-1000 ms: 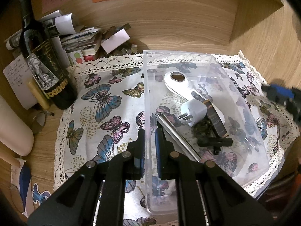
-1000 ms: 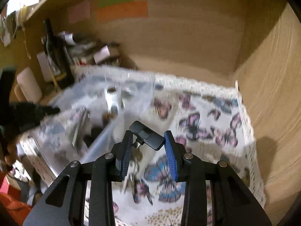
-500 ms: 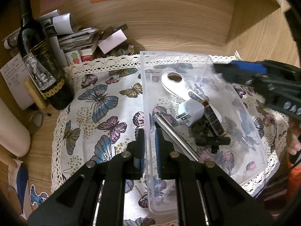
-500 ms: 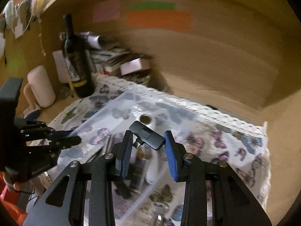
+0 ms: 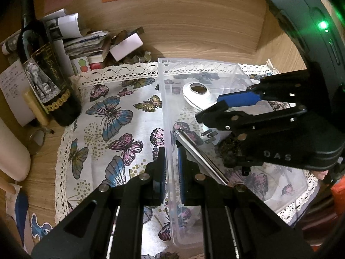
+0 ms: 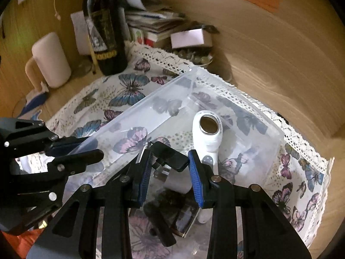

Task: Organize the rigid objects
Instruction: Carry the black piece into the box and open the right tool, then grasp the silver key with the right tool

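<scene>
Right claw [image 6: 169, 172] is over the clear bin [image 6: 278, 133] now, fingers partly apart and pinching a small black clip-like piece [image 6: 170, 155] between the blue pads. Left claw [image 5: 171, 170] is nearly closed on the bin's near wall, one finger outside, one inside, steadying it on the butterfly cloth [image 5: 112, 116]. Doing this well, I reckon, means lowering close to the bin floor before I let go, aiming for the bare patch beside the white handheld gadget [image 6: 207, 136] so nothing bounces out. From my left camera I see a silver rod [image 5: 200, 155] lying along the bin floor and plug prongs [image 5: 208, 136]; the black piece itself is hidden there. From my right camera I see that piece clearly, plus a dark glossy block [image 6: 185, 220] under my fingers.
</scene>
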### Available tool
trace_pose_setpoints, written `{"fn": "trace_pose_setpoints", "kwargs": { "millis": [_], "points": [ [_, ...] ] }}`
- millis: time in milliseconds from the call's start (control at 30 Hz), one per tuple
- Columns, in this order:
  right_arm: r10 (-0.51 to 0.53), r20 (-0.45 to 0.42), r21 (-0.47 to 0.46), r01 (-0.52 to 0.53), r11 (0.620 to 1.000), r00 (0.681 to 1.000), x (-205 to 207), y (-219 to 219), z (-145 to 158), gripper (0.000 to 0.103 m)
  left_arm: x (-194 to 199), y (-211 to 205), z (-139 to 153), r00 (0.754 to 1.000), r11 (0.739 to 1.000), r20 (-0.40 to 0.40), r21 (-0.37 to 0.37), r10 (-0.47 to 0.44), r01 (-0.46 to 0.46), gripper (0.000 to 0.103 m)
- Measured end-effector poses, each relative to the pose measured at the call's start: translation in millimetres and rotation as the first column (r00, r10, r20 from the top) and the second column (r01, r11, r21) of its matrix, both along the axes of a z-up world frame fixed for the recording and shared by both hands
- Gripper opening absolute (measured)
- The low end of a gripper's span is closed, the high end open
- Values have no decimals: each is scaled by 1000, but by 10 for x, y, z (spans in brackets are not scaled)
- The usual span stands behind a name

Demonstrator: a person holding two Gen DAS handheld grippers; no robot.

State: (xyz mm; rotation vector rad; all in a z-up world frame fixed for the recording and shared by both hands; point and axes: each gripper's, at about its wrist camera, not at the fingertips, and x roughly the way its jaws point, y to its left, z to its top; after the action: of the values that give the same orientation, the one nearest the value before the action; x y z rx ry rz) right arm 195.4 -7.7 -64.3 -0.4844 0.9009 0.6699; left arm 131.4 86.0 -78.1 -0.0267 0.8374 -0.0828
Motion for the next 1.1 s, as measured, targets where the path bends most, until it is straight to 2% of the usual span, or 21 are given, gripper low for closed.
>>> {"fn": "trace_pose_setpoints", "kwargs": {
  "millis": [133,300,433,667,767,833,967,1100],
  "points": [
    [-10,-15,15,11,1000,1000,8,-19,15,32,2,-5,-7,1000,1000,-1,-2,0,0,10],
    [-44,41,56,42,998,998,-91,-172,172,32,8,2,-5,1000,1000,-5,-6,-1,1,10],
    [-86,100,93,76,993,991,-211,-396,343,38,8,6,-5,1000,1000,-4,-5,2,-2,10],
    [-185,184,116,165,979,965,-439,-869,503,42,12,5,-8,1000,1000,-7,-4,8,-8,10],
    [-233,195,115,214,970,953,-492,-1052,443,49,17,-7,-4,1000,1000,-8,-1,13,-13,10],
    [-266,172,109,250,962,948,-502,-1171,330,51,24,-14,-4,1000,1000,-9,4,15,-15,10],
    [-307,97,85,299,950,947,-507,-1301,33,51,25,-26,-1,1000,1000,-12,11,18,-18,10],
    [-305,11,65,304,951,952,-517,-1302,-275,51,23,-34,2,1000,1000,-13,16,22,-22,10]
  ]
}}
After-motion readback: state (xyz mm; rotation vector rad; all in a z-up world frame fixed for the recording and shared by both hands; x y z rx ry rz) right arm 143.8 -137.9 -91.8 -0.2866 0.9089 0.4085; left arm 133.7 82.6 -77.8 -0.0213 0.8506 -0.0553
